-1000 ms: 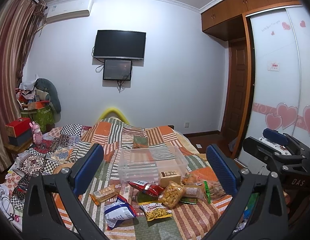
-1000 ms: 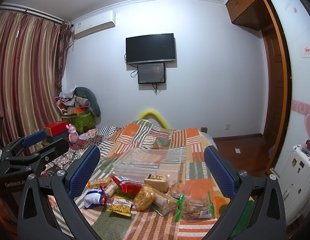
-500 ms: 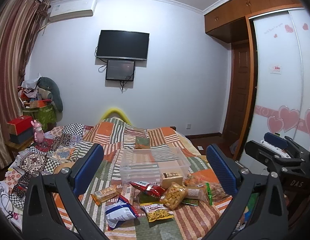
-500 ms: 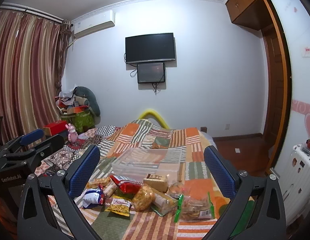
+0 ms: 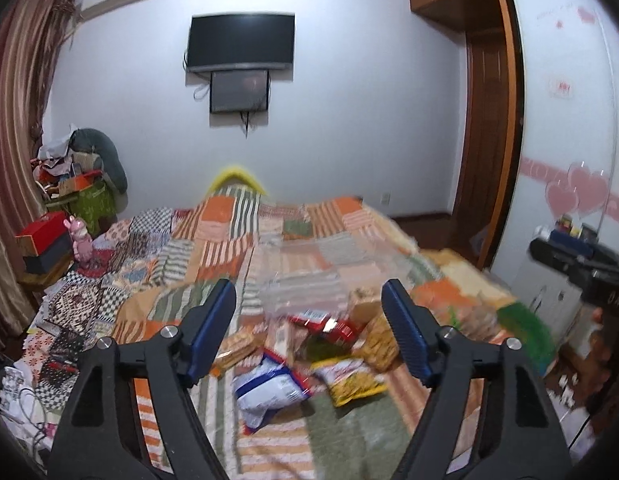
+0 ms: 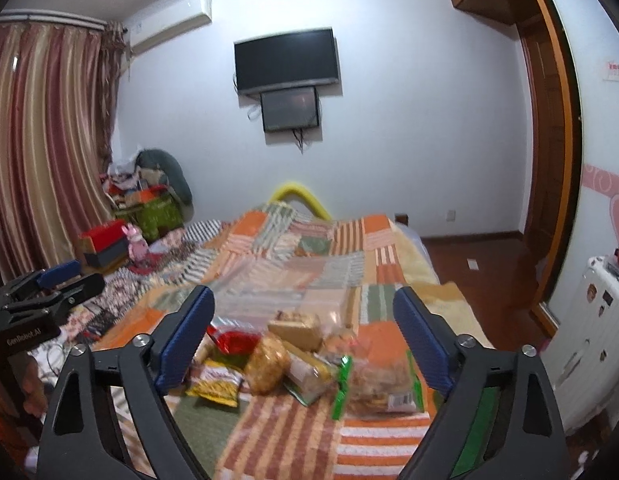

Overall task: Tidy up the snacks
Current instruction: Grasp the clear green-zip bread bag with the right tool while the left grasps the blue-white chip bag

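While both hover near the snacks [image 5: 309, 344], left gripper [image 5: 309, 320] and right gripper [image 6: 303, 324] gape wide, holding nothing.

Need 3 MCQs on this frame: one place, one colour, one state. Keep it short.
1. Where does the clear plastic bin sit?
A. on the floor
B. on the bed, behind the snack pile
C. on the red box

2. What colour are the pads of each claw?
A. blue
B. yellow
C. white

3. What state is the right claw in?
A. shut on a bag
B. open, holding nothing
C. out of view

Answers:
1. B, the bin rests on the quilt past the snacks.
2. A, both views show blue pads.
3. B, its fingers are spread, nothing between.
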